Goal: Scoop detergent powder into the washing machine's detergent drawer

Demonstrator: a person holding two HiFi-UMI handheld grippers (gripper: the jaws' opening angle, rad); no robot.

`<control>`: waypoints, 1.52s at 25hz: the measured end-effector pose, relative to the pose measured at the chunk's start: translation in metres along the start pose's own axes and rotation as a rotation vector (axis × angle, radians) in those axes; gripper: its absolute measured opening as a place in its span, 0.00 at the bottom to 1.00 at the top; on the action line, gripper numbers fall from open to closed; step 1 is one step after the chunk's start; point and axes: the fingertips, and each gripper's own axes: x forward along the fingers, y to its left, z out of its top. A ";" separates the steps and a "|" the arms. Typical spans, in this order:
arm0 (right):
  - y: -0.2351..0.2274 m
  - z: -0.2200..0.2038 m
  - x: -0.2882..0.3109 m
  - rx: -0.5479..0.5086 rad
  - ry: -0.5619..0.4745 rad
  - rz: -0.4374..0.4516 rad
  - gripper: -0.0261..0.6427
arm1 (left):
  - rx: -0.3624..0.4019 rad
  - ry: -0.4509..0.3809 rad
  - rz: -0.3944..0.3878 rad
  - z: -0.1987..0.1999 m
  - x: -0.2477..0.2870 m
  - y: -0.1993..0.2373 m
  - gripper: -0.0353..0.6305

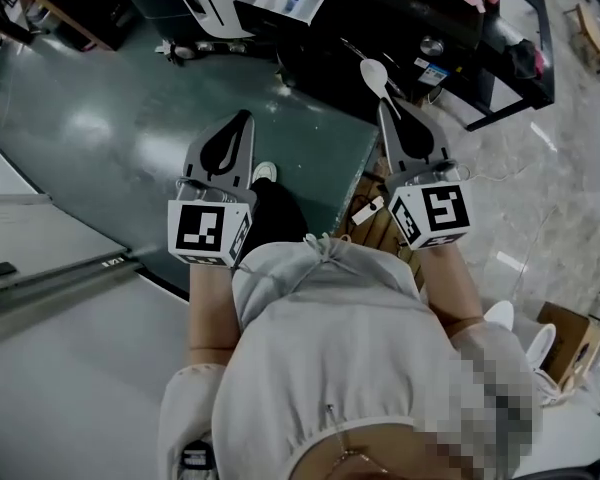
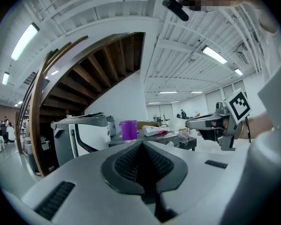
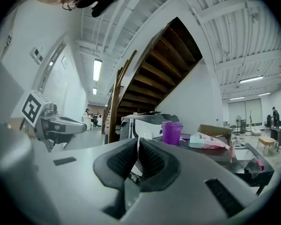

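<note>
Wearing a pale grey sweatshirt [image 1: 350, 358], closest under the head view, and standing on a dark green floor [image 1: 100, 118]. Holding the left hand-held gripper [image 1: 245, 117] out ahead above that floor, jaws pressed together. Holding the right hand-held gripper [image 1: 386, 106] alongside, well apart from the left, clenched on the handle of a white plastic spoon [image 1: 373, 73], bowl end out past the jaw tips and seen against a black tabletop [image 1: 460, 58]. From the left gripper view: pads shut flat against each other with nothing between; beyond them, facing a white and dark grey washing machine [image 2: 82, 137] under a wooden staircase [image 2: 107, 64], with a translucent purple cup [image 2: 128, 129] and a pink-and-white pouch [image 2: 155, 131] on the tabletop just right of it. From the right gripper view: clamped on a thin white strip of spoon handle between the pads; looking at the same machine, cup and pouch, cup left of pouch.
</note>
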 end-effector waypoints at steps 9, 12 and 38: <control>0.002 0.013 0.195 0.039 0.029 -0.153 0.06 | 0.063 -0.029 -0.187 0.004 0.131 0.162 0.09; 0.002 0.028 0.246 0.036 0.046 -0.201 0.06 | 0.049 -0.015 -0.242 0.017 0.164 0.209 0.09; -0.126 0.096 0.380 -0.011 0.232 -0.300 0.06 | -0.008 -0.074 -0.399 0.110 0.339 0.277 0.09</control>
